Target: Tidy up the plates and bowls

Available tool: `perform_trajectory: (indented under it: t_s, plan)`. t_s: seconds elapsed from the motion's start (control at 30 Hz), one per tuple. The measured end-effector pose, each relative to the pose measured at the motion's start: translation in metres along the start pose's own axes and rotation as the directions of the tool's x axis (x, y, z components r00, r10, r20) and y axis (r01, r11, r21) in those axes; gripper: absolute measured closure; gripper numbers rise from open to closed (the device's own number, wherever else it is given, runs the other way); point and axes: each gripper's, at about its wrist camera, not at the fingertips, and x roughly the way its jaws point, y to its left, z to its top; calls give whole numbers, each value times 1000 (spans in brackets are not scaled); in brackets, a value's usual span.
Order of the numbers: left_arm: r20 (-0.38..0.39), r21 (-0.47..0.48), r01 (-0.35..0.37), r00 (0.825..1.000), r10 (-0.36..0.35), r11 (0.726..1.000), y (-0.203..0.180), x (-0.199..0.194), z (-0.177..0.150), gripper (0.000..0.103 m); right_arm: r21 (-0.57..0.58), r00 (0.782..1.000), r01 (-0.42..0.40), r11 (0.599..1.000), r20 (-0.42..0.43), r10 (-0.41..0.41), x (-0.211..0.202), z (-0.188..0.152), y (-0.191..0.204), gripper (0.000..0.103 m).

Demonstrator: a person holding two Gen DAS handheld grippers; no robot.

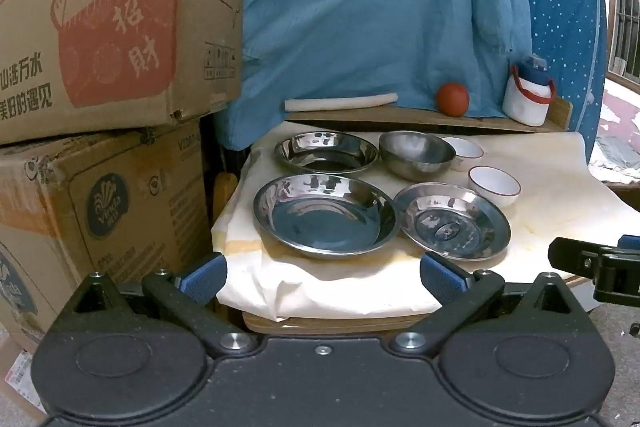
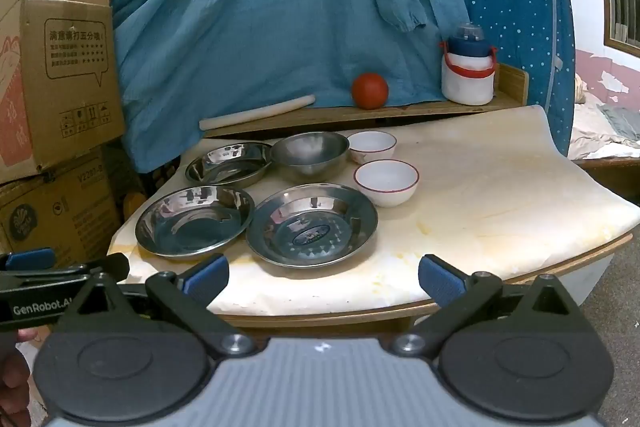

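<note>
Dishes sit in a cluster on the cloth-covered counter, none in my grip. Landmark: steel bowl, at the back of the group. Deep plate just left of the bowl, rims about touching. Two white bowls right of it: far one close against the steel bowl, near one a bit forward and apart. In front of the steel bowl, flat plate with a label at its centre; front-left of it, big plate, edge meeting the flat plate's. Behind the steel bowl, on a wooden shelf: ball, jug further right, white roll to the left. Boxes stacked far left.

My left gripper and right gripper hang short of the counter's near edge, well in front of the steel bowl, jaws spread wide, nothing between them.
</note>
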Motion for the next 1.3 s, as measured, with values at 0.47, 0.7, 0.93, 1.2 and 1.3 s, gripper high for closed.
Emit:
perform_trajectory:
  t_s: [0.47, 0.7, 0.93, 1.2, 1.3]
  plan:
    - [2, 3, -1, 1000, 1, 1000, 0, 0, -1, 1, 1, 1000, 0, 1000, 0, 0, 0, 0, 0, 0]
    - [3, 5, -1, 1000, 1, 1000, 0, 2, -1, 1, 3, 1000, 0, 1000, 1, 0, 0, 0, 1, 0]
    - [2, 6, -2, 1000, 2, 1000, -1, 2, -1, 1, 4, 1000, -1, 1000, 1, 1, 0, 0, 0, 0]
    - [2, 6, -2, 1000, 2, 1000, -1, 2, -1, 1, 6, 1000, -1, 1000, 1, 1, -1, -1, 1, 0]
    - [0, 6, 1, 1000, -1, 1000, 2, 5, -3, 1, 6, 1000, -1, 1000, 2, 1, -1, -1, 2, 0]
